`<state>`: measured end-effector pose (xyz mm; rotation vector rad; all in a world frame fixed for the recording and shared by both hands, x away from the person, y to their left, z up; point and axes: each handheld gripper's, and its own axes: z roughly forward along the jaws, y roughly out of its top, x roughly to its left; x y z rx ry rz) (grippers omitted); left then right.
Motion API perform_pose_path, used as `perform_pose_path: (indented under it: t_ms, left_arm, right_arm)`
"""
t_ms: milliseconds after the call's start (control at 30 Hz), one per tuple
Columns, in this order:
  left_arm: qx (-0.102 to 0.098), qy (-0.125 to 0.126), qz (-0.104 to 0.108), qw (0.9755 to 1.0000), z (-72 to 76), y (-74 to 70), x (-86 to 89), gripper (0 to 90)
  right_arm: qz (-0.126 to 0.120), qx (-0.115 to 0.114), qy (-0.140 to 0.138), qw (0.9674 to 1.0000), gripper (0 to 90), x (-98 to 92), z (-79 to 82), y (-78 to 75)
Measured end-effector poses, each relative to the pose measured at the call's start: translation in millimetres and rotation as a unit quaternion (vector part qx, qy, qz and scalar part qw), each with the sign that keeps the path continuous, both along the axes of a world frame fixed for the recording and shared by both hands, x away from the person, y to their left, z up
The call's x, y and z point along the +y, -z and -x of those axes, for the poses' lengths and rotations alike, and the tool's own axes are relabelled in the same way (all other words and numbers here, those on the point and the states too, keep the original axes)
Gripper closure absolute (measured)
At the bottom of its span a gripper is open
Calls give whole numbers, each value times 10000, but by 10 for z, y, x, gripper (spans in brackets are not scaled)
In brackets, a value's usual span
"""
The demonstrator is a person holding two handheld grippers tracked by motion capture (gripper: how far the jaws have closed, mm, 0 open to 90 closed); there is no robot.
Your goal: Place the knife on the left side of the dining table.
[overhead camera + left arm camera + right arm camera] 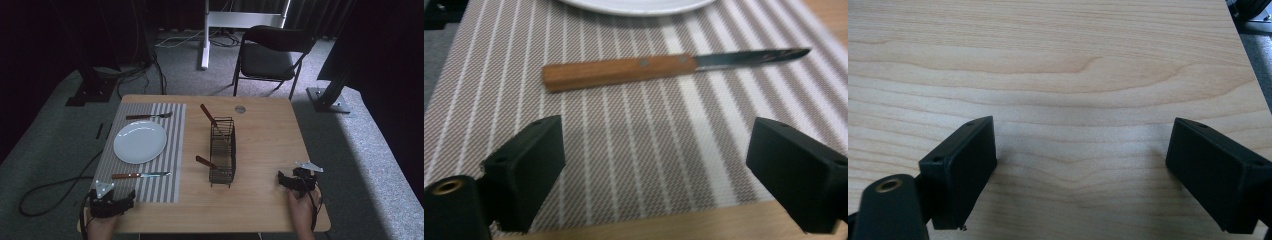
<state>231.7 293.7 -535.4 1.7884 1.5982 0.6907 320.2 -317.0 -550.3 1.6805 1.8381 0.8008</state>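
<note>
One knife (664, 65) lies crosswise just ahead of our left gripper (654, 175), whose jaws stand apart and empty, handle left, blade right, on the placemat (624, 150) near the plate (639, 5).

1. A light wooden table (260, 200) fills the middle of the high view, on grey carpet.
2. A striped placemat (170, 150) lies on its left half, reaching the lower left edge.
3. A black wire basket (222, 150) stands at the centre, just right of the placemat.
4. A small round grey disc (240, 109) sits near the upper edge, right of centre.
5. The right half is bare wood.
</note>
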Motion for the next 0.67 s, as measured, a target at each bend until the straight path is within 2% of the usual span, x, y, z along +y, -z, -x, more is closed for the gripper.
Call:
perform_pose_path:
  t_ms: [67, 100, 167, 233, 267, 367, 467, 667]
  left_arm:
    - [-89, -189, 26, 9998, 19, 19, 32, 80]
    - [-74, -271, 38, 9996, 19, 28, 51, 0]
    - [-139, -430, 32, 9990, 33, 38, 82, 0]
    - [-171, -474, 3, 9987, 41, 40, 94, 0]
    - [-200, -593, -49, 9980, 49, 51, 104, 0]
    - [-193, -720, -101, 9972, 49, 65, 123, 0]
    - [-171, -787, -70, 9967, 43, 78, 151, 0]
    - [-203, -758, -63, 9969, 45, 72, 156, 0]
  right_arm:
    - [1, -1, -1, 10000, 120, 0, 0, 0]
    - [1, 0, 0, 10000, 120, 0, 0, 0]
    - [2, -1, -2, 10000, 120, 0, 0, 0]
    - [1, 0, 0, 10000, 120, 0, 0, 0]
    - [2, -1, -1, 10000, 120, 0, 0, 0]
    - [0, 0, -1, 10000, 120, 0, 0, 0]
    - [1, 0, -1, 10000, 120, 0, 0, 0]
    - [2, 1, 0, 10000, 120, 0, -1, -1]
